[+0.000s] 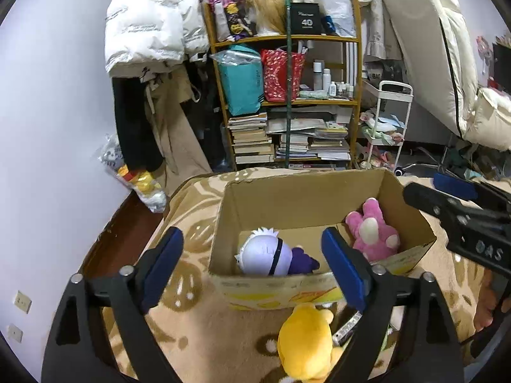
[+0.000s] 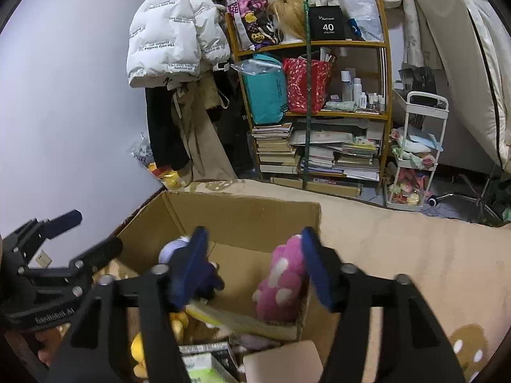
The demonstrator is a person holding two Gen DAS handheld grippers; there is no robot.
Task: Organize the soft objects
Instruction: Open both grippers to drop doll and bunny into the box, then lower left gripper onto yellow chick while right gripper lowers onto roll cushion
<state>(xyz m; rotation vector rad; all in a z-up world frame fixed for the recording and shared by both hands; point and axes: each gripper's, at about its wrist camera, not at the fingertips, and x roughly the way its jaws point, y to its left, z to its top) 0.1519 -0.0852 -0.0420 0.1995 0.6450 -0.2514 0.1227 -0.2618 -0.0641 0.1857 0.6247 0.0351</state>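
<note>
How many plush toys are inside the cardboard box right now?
2: a white-and-purple plush at the box's left side and a pink plush in its right corner. The near wall of the cardboard box could hide more.

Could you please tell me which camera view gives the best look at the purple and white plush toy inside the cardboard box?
The left wrist view: the purple and white plush toy lies unobstructed between the fingers. In the right wrist view, a blue finger pad of the right tool covers most of it, leaving only bits visible.
</note>
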